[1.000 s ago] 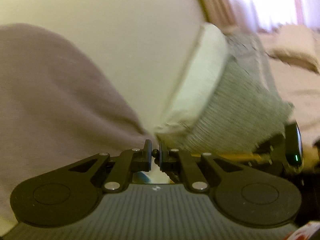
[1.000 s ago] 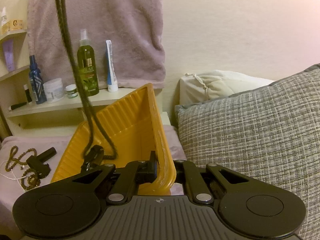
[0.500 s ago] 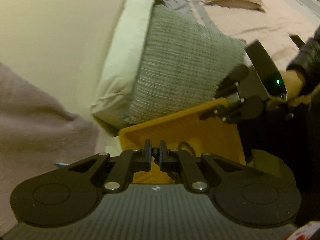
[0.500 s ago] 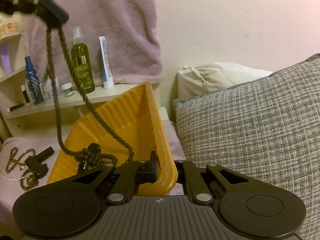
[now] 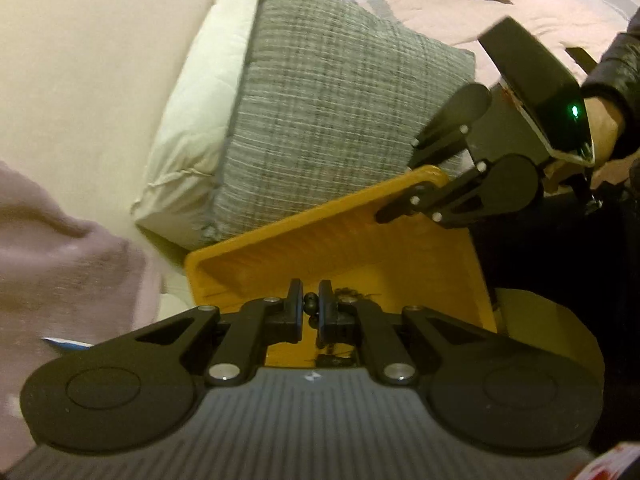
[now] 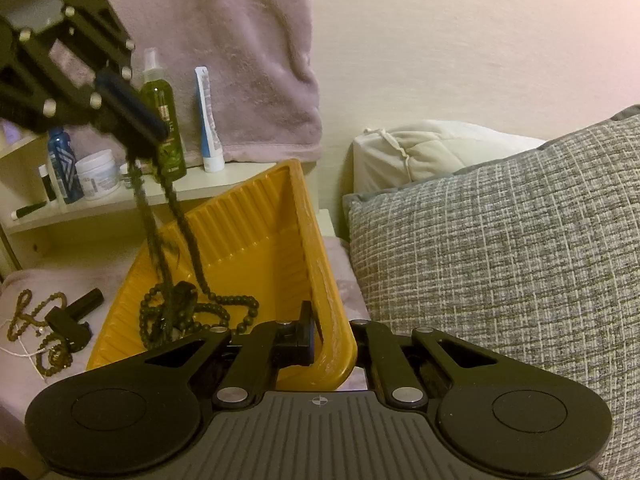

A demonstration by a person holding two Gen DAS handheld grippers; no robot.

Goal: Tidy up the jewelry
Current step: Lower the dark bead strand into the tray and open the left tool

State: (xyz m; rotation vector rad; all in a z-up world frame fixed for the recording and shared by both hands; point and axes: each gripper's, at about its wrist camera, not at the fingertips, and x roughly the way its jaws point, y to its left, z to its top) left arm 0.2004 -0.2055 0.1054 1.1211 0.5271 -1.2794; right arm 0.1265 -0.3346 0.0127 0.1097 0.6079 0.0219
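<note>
My left gripper [image 5: 312,306] has its fingers pinched onto a dark bead of the necklace [image 6: 192,312], low in the middle of the left wrist view, and in the right wrist view that gripper sits at the upper left with the two strands hanging from it down into the yellow tray [image 6: 256,240]. My right gripper [image 6: 332,340] has its fingers pressed on the tray's near rim at lower centre, propping the tray tilted against the grey pillow [image 6: 500,240]. Most of the necklace is already coiled on the ribbed tray floor; only the upper loop is off it. I judge the string light and completely limp: it will drape, swing and pile wherever it is let go, and the round beads look slick enough to roll out of a shallow pinch, so a hold across a single bead or on the cord between two beads seems safest. The tray looks stiff, thin plastic, fine to hold by its rim. More beads [image 6: 36,320] lie loose on the pink cover [image 6: 24,380] at lower left, beside a black object I cannot identify.
</note>
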